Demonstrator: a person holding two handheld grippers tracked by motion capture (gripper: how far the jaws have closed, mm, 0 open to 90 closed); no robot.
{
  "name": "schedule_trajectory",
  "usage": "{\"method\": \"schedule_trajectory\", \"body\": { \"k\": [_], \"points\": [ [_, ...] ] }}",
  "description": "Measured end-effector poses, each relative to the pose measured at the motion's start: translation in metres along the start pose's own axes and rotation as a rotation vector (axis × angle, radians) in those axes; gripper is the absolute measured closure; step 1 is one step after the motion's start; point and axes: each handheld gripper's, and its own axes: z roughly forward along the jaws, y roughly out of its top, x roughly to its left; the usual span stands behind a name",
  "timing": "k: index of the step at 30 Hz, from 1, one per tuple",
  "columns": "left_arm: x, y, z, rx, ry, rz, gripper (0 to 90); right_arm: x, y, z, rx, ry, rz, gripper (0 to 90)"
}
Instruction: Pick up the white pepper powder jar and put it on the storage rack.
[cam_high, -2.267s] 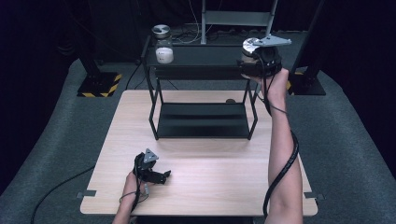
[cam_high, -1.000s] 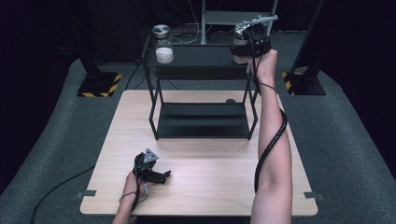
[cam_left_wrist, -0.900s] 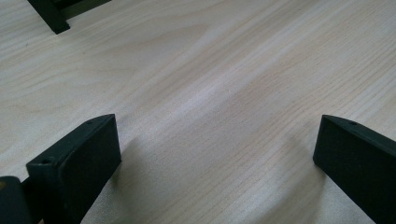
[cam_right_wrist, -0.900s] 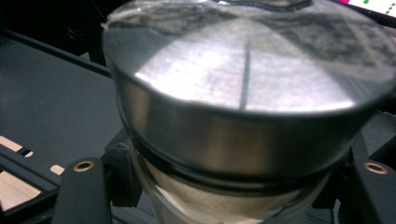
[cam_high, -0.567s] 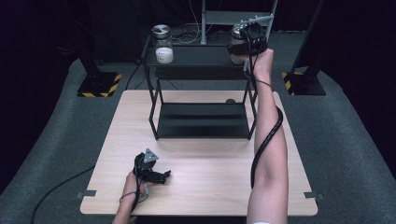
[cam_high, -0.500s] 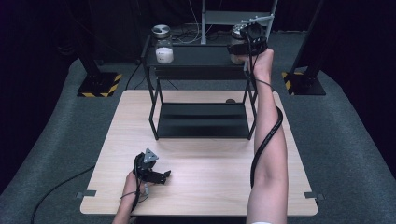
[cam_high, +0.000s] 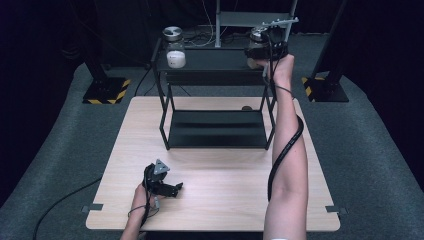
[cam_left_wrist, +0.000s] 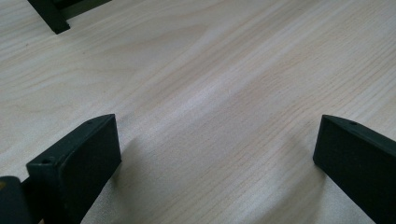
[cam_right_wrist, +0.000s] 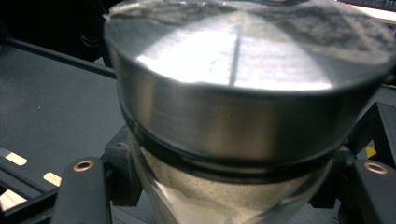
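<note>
A glass jar with a shiny metal lid holds pale powder, and my right gripper is shut on its body below the lid. In the high view that jar and the right gripper hang at the right end of the top shelf of a black rack. Whether the jar's base touches the shelf is hidden. A second, similar jar stands at the shelf's left end. My left gripper rests low on the wooden table, open, with bare wood between its jaws.
The rack's lower shelf sits on the table's far half. A small dark object lies on the table behind the rack. One rack foot stands ahead of the left gripper. Black stands with striped bases flank the table on grey carpet.
The right gripper with the jar has shifted leftward and farther back at the rack's top right end. The left gripper has stayed put.
</note>
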Motion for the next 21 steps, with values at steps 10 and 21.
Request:
{"method": "schedule_trajectory", "body": {
  "k": [10, 21],
  "points": [
    [0.000, 0.000, 0.000, -0.001, 0.000, 0.000, 0.1, 0.001, 0.005, -0.010, 0.008, 0.011, -0.016, 10.2],
    [0.000, 0.000, 0.000, -0.001, 0.001, 0.000, 0.1, 0.000, 0.016, -0.050, 0.156, 0.053, -0.127, 0.0]
  ]
}}
